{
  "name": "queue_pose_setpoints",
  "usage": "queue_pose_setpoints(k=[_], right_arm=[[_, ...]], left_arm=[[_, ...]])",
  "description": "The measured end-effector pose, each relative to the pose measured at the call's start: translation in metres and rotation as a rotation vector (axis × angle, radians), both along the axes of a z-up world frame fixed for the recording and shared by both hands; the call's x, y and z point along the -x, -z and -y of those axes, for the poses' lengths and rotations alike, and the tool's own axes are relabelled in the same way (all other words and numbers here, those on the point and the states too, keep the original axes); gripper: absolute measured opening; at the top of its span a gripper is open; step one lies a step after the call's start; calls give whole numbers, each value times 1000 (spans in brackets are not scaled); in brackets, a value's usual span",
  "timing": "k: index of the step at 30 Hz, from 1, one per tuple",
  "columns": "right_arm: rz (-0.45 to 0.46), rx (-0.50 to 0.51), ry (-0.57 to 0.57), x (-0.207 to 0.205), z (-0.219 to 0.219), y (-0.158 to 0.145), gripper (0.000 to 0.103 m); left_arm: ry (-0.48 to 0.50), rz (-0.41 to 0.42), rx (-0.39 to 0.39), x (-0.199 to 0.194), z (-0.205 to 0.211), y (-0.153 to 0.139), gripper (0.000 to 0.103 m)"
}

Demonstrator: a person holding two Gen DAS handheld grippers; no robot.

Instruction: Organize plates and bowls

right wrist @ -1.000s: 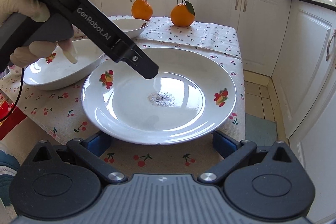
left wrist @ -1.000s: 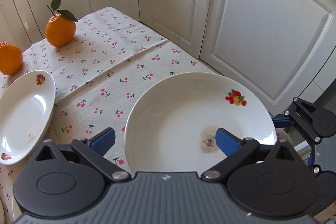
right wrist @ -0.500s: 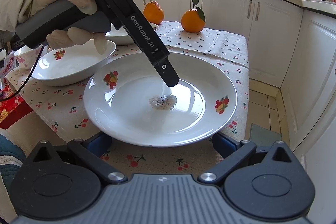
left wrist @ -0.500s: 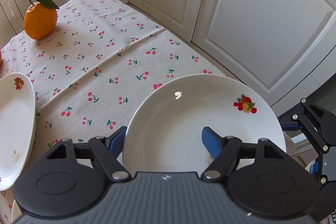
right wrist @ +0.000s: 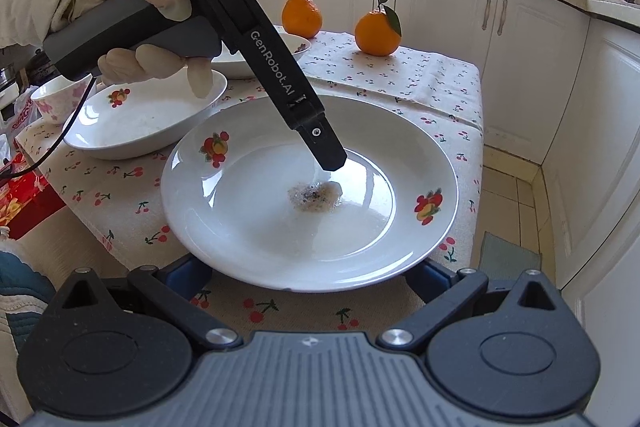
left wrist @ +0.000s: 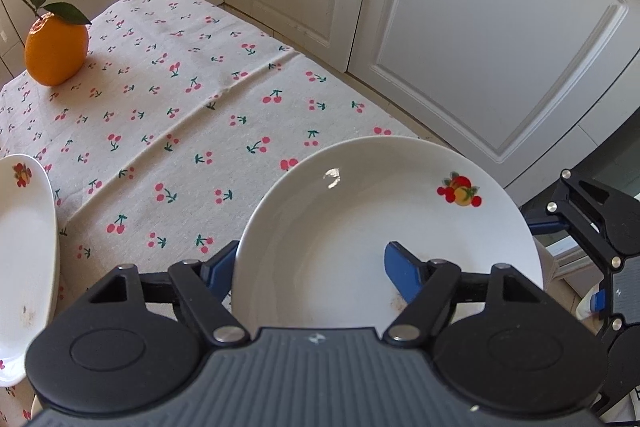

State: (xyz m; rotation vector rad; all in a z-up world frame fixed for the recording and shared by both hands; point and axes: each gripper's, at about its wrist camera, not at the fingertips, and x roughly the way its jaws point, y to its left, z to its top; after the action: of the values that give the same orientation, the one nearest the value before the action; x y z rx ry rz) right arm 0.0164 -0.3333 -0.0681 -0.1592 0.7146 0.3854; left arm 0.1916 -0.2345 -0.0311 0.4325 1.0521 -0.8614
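While the right gripper hovers at the near rim, jaws wide and empty, the left gripper clamps the plate, one pad in its well, one beneath. Lift it level and slowly, since residue sits mid-plate. Round and face up, the plate lies at the tablecloth's corner and has no long axis.

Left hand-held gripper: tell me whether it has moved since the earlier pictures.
Yes. In the right wrist view the left hand-held gripper has slid rightward and toward the camera across the large plate, from left of the food stain to its right edge.
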Motion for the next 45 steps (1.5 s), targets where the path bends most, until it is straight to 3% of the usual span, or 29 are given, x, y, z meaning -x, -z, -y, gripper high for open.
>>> queue_pose_setpoints(k=[18, 45], right_arm=[[64, 37, -33, -49, 9, -23, 103], [14, 32, -17, -94, 20, 5, 103]], left_arm=[[-71, 69, 66, -45, -1, -15, 76], [-104, 95, 52, -81, 12, 10, 76]])
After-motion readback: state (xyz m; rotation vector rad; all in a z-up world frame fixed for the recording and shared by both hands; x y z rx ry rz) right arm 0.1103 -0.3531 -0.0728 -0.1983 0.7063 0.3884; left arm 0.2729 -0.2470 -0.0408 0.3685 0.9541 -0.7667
